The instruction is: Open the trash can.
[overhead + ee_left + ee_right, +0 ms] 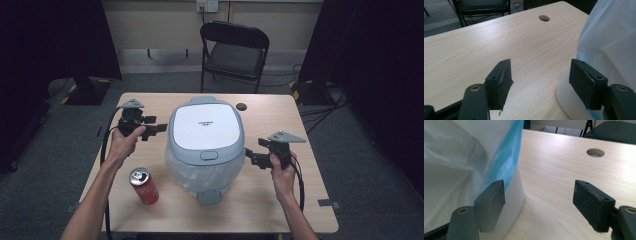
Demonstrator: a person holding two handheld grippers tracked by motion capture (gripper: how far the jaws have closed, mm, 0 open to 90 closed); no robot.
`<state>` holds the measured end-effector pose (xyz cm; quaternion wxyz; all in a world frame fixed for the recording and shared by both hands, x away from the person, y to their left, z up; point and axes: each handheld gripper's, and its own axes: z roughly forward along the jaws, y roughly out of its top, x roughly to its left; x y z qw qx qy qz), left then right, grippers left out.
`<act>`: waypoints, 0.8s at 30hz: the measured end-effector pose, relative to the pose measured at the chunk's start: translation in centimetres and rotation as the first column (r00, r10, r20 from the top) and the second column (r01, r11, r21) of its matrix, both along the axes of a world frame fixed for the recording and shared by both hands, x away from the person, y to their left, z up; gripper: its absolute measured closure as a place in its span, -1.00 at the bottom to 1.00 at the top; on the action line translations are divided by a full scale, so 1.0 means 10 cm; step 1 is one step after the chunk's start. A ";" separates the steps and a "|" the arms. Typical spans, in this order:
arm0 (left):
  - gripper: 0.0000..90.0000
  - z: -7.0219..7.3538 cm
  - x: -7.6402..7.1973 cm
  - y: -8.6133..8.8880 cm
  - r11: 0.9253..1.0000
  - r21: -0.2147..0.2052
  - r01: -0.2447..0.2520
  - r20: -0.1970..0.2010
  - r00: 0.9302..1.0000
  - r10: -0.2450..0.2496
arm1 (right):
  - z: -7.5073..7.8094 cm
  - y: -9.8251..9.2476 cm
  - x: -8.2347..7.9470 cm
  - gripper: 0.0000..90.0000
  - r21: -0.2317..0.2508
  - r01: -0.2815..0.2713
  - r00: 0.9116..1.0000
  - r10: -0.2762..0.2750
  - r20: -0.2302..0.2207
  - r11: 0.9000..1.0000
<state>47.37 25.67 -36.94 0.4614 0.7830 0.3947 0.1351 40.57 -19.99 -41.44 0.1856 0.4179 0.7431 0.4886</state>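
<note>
Wooden table [260,200] carries a lidded bin [205,145] at centre — light, rigid, with a slippery liner. Left tool [159,128] and right tool [248,156] flank it, jaws apart; grip the firm rim.

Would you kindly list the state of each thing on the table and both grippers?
Bin: lid shut, clear bag liner over its sides.
Can: upright, opened.
Left gripper: open, empty, beside the bin.
Right gripper: open, empty, beside the bin.
</note>
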 end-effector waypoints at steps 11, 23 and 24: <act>-0.40 -0.27 -0.29 0.42 0.993 0.085 -0.076 -0.003 0.997 0.076 | -0.07 -0.06 -0.09 -0.48 -0.007 -0.035 0.998 0.035 -0.057 0.999; -0.40 -0.85 -0.60 0.60 0.977 0.172 -0.127 -0.072 0.987 0.141 | -0.02 -0.07 -0.30 -0.55 -0.012 -0.069 0.994 0.068 -0.086 0.998; -0.40 -0.89 -0.61 0.61 0.977 0.169 -0.130 -0.082 0.986 0.145 | -0.01 -0.07 -0.31 -0.52 -0.015 -0.074 0.994 0.073 -0.084 0.997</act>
